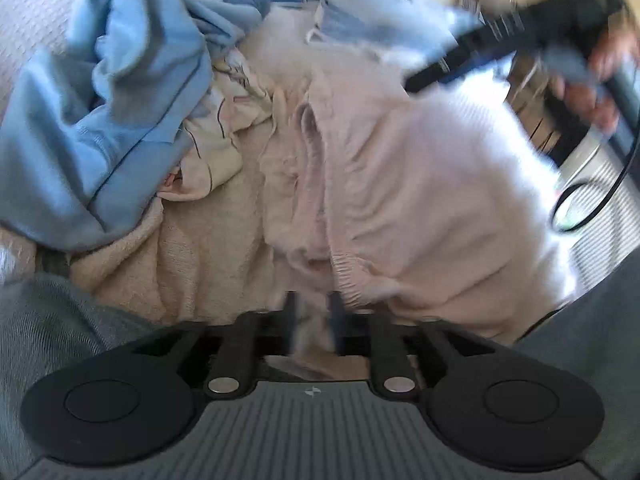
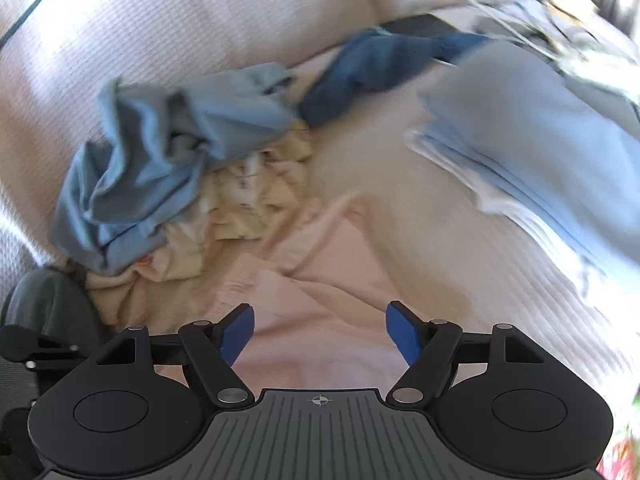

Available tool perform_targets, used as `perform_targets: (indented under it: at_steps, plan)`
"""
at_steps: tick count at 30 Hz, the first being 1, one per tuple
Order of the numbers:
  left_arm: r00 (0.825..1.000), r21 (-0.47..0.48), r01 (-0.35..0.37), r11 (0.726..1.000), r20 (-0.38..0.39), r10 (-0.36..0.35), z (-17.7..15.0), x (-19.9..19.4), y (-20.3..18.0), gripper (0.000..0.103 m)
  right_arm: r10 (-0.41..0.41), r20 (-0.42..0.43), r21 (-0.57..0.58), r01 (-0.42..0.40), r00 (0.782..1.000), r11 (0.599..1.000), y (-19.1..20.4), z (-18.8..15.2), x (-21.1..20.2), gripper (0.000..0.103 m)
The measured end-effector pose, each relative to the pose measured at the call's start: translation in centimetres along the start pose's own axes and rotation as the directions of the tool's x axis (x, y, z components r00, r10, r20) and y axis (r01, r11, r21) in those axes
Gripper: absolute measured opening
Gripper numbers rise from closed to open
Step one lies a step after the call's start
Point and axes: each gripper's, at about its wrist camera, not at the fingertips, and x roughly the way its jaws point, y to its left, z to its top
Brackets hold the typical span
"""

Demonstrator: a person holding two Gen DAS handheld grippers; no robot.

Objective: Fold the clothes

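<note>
A pale pink garment hangs in front of the left wrist camera, its ribbed hem pinched between the close-set fingers of my left gripper, which is shut on it. The same pink garment lies under my right gripper, whose blue-padded fingers stand wide apart with only cloth below them. My right gripper also shows as a blurred black bar at the upper right of the left wrist view, held by a hand.
A crumpled light blue garment and a cream printed cloth lie to the left on a beige towel. A dark blue piece lies further back. A folded light blue stack sits right.
</note>
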Motion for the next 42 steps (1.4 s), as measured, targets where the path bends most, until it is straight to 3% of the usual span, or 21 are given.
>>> perform_targets:
  at_steps: [2,4,7,13,14,15,18,21,28,33,38,42]
  plan:
    - [0.999,-0.032,0.033,0.999,0.028,-0.032,0.4,-0.6,0.1,0.043,0.009,0.015,0.055,-0.01,1.0,0.998,-2.0,-0.9,-0.8,0.075]
    - [0.999,-0.021,0.005,1.0,0.043,-0.005,0.8,-0.5,-0.3,0.057,0.012,0.019,0.112,-0.014,1.0,0.994,-3.6,-1.9,-0.9,0.075]
    - [0.998,-0.021,-0.037,0.999,0.043,0.038,1.4,0.2,-0.6,0.059,0.041,0.002,0.183,-0.041,0.999,0.982,-5.3,-2.8,-0.2,0.075]
    - [0.999,-0.07,0.015,0.997,0.042,-0.012,1.5,-1.3,-0.4,0.06,0.085,-0.029,0.224,-0.076,0.996,0.972,-5.6,-3.9,2.7,0.075]
    - [0.999,-0.073,0.019,0.997,0.045,-0.015,1.4,-1.3,-0.3,0.06,0.094,-0.028,0.241,-0.085,0.995,0.967,-5.7,-4.0,3.3,0.069]
    - [0.999,-0.075,0.018,0.997,0.046,-0.015,1.3,-1.5,-0.4,0.061,0.083,-0.024,0.236,-0.075,0.996,0.969,-5.6,-3.9,3.3,0.048]
    - [0.999,-0.072,0.011,0.997,0.047,-0.008,1.1,-1.7,-0.6,0.062,0.034,-0.008,0.203,-0.032,0.999,0.979,-5.1,-3.7,2.9,0.017]
    - [0.999,-0.054,0.008,0.999,0.048,-0.005,1.2,-1.6,-1.2,0.062,-0.014,0.009,0.171,0.012,1.0,0.985,-4.7,-3.5,2.6,0.01]
    - [0.996,-0.033,0.071,0.997,0.06,-0.068,1.6,-1.3,-3.2,0.062,-0.18,0.019,0.231,0.171,0.984,0.958,-7.2,-5.6,-2.1,0.007]
    - [0.987,-0.109,0.158,0.981,0.033,-0.155,1.4,-0.4,-3.9,0.064,-0.262,-0.025,0.364,0.253,0.965,0.897,-10.7,-9.3,-6.3,0.007]
    - [0.979,-0.17,0.199,0.965,-0.001,-0.202,1.1,1.1,-4.9,0.067,-0.276,-0.075,0.471,0.278,0.958,0.837,-13.0,-13.9,-7.5,0.008]
    - [0.983,-0.179,0.168,0.969,-0.043,-0.179,1.2,2.7,-5.5,0.069,-0.238,-0.064,0.509,0.237,0.969,0.828,-13.9,-15.5,-6.8,0.016]
